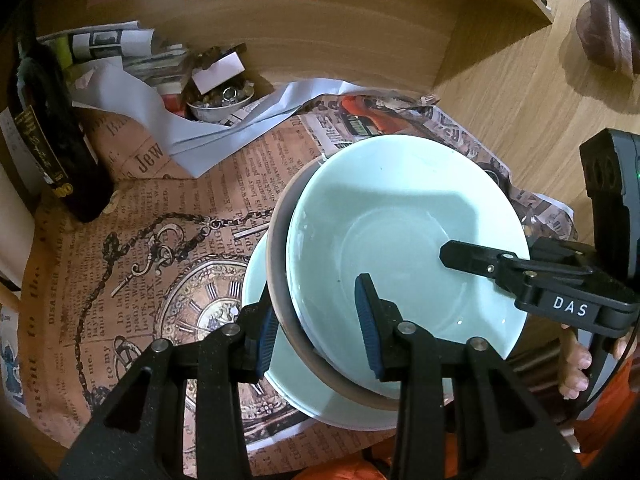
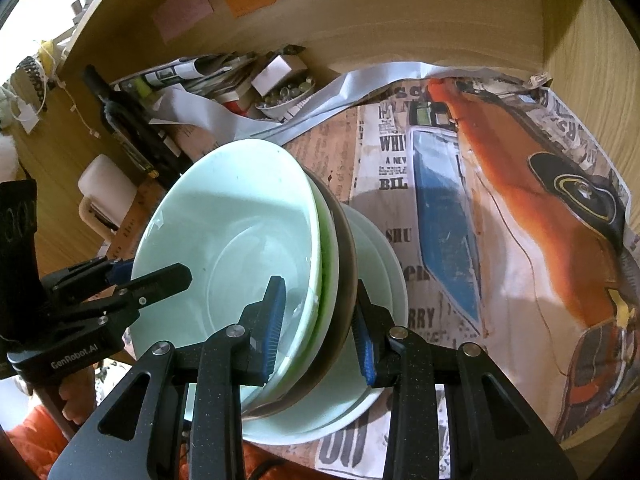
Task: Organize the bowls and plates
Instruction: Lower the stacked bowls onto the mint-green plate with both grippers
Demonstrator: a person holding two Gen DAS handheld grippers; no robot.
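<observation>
Pale green bowl; brown bowl; newsprint-patterned paper.

Top bowl: inside the bowl under it, top of the stack.
Stack: on a plate, plate on the printed paper.
Left gripper: clamped over the near rims on the stack's left side.
Right gripper: clamped over the near rims on the right side.
Bottle: standing far left on the paper.
Small bowl: behind the stack, by the back wall, little bits in it.
Folded papers: left of the small bowl.
</observation>
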